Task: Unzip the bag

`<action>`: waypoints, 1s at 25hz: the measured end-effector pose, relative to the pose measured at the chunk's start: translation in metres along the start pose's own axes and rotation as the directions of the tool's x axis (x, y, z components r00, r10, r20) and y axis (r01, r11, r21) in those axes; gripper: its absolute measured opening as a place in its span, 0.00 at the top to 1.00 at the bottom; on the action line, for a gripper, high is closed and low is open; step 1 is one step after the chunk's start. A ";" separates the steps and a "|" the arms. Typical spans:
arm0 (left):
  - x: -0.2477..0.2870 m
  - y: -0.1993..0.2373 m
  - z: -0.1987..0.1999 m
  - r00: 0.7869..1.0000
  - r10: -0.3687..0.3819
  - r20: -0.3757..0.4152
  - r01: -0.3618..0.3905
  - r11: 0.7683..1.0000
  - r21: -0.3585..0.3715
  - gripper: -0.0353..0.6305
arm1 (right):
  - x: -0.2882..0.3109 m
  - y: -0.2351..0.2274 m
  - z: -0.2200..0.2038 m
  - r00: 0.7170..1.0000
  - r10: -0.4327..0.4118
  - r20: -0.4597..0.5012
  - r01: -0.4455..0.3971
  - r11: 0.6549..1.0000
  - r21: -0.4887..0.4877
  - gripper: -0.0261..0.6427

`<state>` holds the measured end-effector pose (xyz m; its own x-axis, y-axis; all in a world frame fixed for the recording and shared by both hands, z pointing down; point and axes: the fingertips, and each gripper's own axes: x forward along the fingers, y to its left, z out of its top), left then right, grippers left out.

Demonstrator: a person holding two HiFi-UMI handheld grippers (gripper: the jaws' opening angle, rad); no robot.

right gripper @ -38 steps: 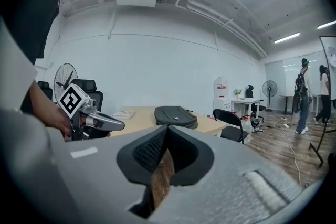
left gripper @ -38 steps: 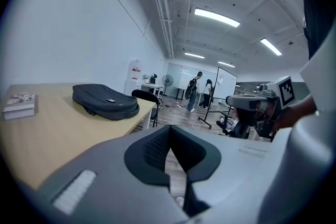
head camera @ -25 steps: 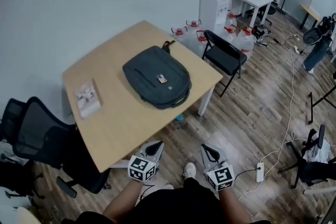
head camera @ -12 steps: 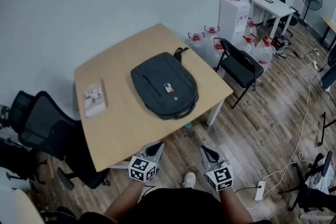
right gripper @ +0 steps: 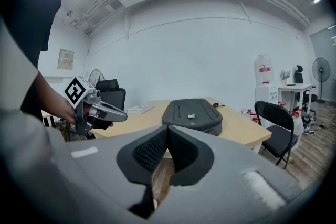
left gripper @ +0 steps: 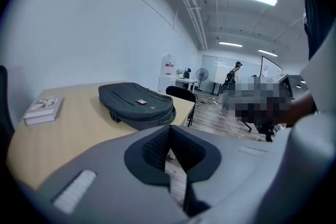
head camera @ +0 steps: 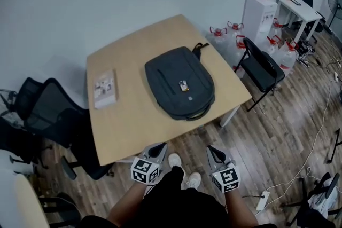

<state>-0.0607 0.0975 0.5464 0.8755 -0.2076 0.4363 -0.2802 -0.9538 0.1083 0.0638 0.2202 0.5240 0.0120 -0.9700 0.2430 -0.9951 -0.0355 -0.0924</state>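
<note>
A: The bag [head camera: 180, 83] lies flat mid-tabletop [head camera: 133, 131] and looks closed. Unzipping not begun; all of it is left, I'd judge.

B: Tongs?

A: Both pressed together, nothing pinched: left tongs [head camera: 156, 150], right tongs [head camera: 214, 152]. Held low off the near edge, well apart from the bag.

B: Zipper?

A: Pull too small to find. Track hard to trace on the dark fabric. Only a booklet [head camera: 105, 88] nearby, to the left.
</note>
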 end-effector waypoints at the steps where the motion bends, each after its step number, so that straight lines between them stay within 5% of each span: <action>1: 0.001 0.005 -0.001 1.000 0.007 -0.002 -0.007 1.000 -0.008 0.92 | 0.005 0.000 0.000 1.000 0.006 -0.007 -0.006 1.000 0.001 0.96; 25: 0.064 0.143 0.015 0.998 0.070 0.004 -0.069 0.993 -0.094 0.92 | 0.183 -0.006 0.059 0.986 0.140 -0.094 -0.153 0.977 -0.146 0.96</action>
<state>-0.0389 -0.0557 0.5764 0.8552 -0.2749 0.4394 -0.3762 -0.9123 0.1615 0.0782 0.0286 0.5119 -0.1367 -0.9383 0.3178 -0.9888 0.1487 0.0136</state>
